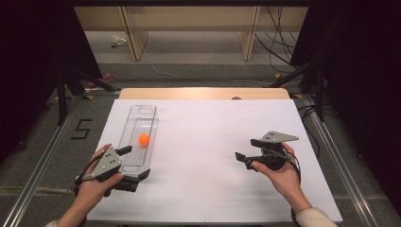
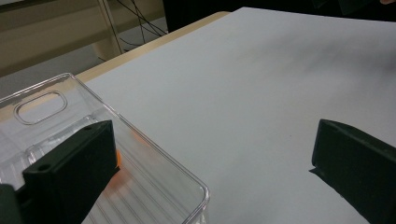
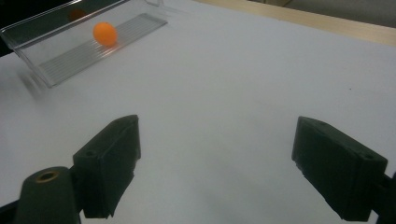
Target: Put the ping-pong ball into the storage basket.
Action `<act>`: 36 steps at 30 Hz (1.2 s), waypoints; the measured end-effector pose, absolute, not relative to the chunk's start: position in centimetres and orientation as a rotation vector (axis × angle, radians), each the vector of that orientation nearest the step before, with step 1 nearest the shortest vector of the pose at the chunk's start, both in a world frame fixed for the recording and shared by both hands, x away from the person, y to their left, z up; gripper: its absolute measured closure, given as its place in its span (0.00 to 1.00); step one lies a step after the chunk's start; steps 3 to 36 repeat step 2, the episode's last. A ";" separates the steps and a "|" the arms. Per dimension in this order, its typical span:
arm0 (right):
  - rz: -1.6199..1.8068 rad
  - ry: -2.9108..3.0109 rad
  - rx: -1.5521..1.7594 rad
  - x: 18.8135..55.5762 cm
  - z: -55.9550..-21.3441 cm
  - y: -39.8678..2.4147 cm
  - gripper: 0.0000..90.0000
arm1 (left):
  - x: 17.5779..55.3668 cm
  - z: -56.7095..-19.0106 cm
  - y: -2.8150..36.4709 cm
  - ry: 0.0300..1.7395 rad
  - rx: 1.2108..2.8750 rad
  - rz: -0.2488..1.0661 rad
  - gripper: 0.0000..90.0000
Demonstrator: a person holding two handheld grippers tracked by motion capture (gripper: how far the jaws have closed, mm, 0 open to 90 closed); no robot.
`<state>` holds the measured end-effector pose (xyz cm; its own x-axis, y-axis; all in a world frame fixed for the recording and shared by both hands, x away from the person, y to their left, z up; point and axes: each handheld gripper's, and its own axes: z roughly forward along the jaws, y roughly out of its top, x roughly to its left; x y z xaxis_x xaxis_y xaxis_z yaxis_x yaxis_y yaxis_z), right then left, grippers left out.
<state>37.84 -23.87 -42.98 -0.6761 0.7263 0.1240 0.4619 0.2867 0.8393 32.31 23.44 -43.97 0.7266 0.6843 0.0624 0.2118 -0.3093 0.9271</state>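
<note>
We have a clear plastic tray (image 1: 137,140) lying on the left part of the white counter (image 1: 213,165), its long axis running away from us toward the far edge, with a cut-out handle at the far end. An orange ball (image 1: 143,139) rests on the ribbed floor of the tray, roughly midway along its length. Our left hand-held gripper (image 1: 134,166) sits at the tray's near end with its jaws spread wide; in the left gripper view the near corner of the tray (image 2: 140,154) lies between the jaws, one jaw over the tray and in front of the ball (image 2: 117,161), the other out over bare counter (image 2: 252,93). We cannot tell whether either jaw touches the plastic. Our right hand-held gripper (image 1: 248,152) is well apart from the tray, out on the right half of the counter, jaws also spread wide and holding nothing, pointed leftward; in its own view the tray (image 3: 70,51) and ball (image 3: 104,33) lie far ahead and to the left. So the left hand is clearly the nearer one, and the tray runs lengthwise straight ahead of it. We judge the coming move turns on closing across the tray's near short edge or wall rather than its long sides.
</note>
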 end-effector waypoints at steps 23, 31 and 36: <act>1.339 2.283 1.081 37.8 -43.0 -24.0 0.18 | 32.3 -43.9 23.4 0.695 1.865 0.551 0.00; 1.339 2.283 1.081 37.8 -43.0 -24.0 0.18 | 32.3 -43.9 23.4 0.695 1.865 0.551 0.00; 1.339 2.283 1.081 37.8 -43.0 -24.0 0.18 | 32.3 -43.9 23.4 0.695 1.865 0.551 0.00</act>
